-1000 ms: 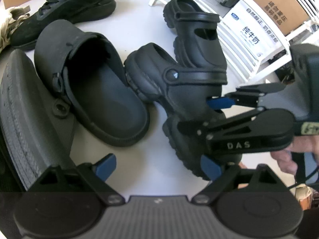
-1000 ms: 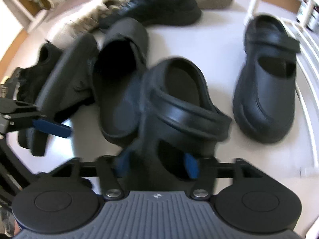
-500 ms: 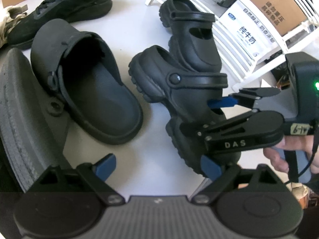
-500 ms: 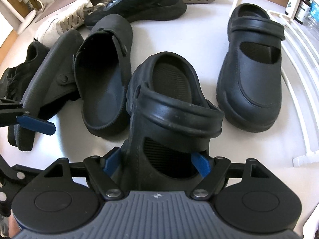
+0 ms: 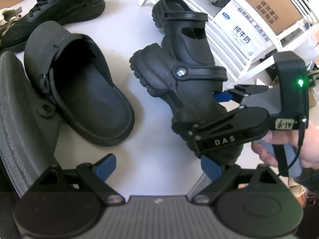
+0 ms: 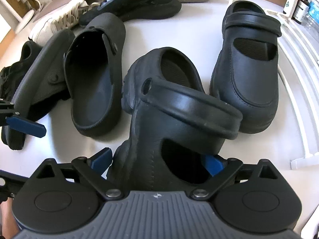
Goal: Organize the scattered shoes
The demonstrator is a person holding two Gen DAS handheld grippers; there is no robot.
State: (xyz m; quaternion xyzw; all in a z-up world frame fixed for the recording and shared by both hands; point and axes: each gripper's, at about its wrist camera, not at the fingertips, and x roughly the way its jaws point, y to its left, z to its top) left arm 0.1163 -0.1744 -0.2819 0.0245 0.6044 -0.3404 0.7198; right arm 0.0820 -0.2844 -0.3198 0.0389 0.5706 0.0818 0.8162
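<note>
R gripper (image 6: 157, 162) straddled toe end of chunky black clog (image 6: 175, 115); jaws opening, blue pads flanking clog w/ gap visible on L side. Clog sat on white table (image 6: 173, 29), heel strap nearest camera, close beside its mate, 2nd strapped clog (image 6: 249, 67), by white rack (image 5: 229, 45). L gripper (image 5: 157, 166) held wide apart, nothing between pads, over bare tabletop. Open-back black clog (image 5: 79, 91) lay L of centre; black sneaker (image 5: 59, 10) farther back.

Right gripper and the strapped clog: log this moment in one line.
right gripper: jaws opening, astride strapped clog | clog on table, beside its mate | left gripper: open, empty
</note>
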